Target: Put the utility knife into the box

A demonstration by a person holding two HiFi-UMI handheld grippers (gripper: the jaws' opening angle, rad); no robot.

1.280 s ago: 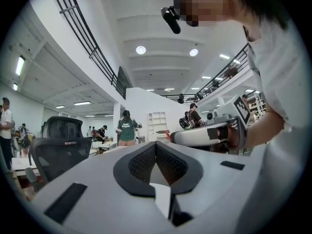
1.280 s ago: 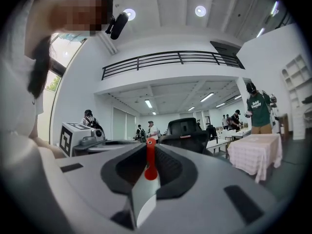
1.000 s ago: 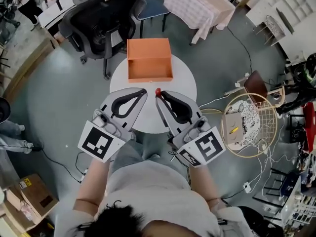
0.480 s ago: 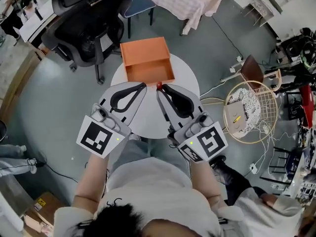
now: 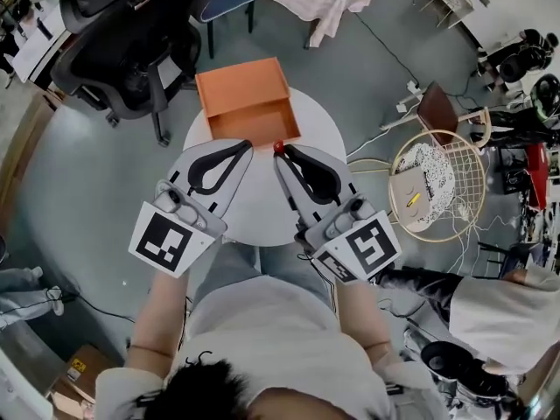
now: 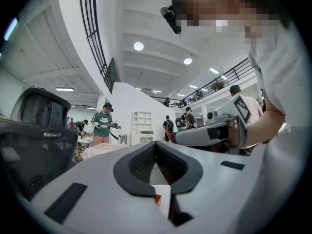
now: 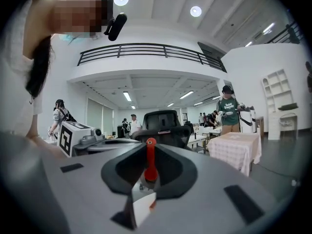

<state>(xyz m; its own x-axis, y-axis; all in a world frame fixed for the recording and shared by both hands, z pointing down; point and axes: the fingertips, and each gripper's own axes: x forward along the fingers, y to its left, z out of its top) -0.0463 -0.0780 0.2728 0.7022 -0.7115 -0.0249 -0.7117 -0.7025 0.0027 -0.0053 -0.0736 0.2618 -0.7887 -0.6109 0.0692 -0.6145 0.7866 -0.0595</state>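
**Gripper state.** The right gripper [image 5: 283, 153] is pinching the knife [image 5: 278, 147]. In the right gripper view a slim red part stands upright between the pads, and its round end shows just past the tips. The left gripper [image 5: 246, 147] has its jaws pressed together with nothing between them. It sits left of centre in the head view.

**Location of the knife.** The knife is at the centre of the head view, over the round white table [image 5: 254, 208] and just below the near wall of the orange box [image 5: 241, 84]. The box is open and looks empty. It takes up the upper middle of the frame. The knife is not yet inside it, and its height above the table cannot be judged.

**Handling, as a judgement.**
- The knife should be light and stiff, with a smooth hard body that could swivel in a two-point pinch.
- A hold across the flat sides at mid-body would be the safest, keeping clear of the blade end.
- No blade is visible, so whether it is retracted cannot be told.
- It is not fragile and should tolerate a short drop.

**Writing.**
- No brand or label can be read on the knife or the box.
- The gripper cubes carry black-and-white square markers only, with no text.
- In the left gripper view, the print on the green shirt [image 6: 102, 124] of a person in the background is too small to read.
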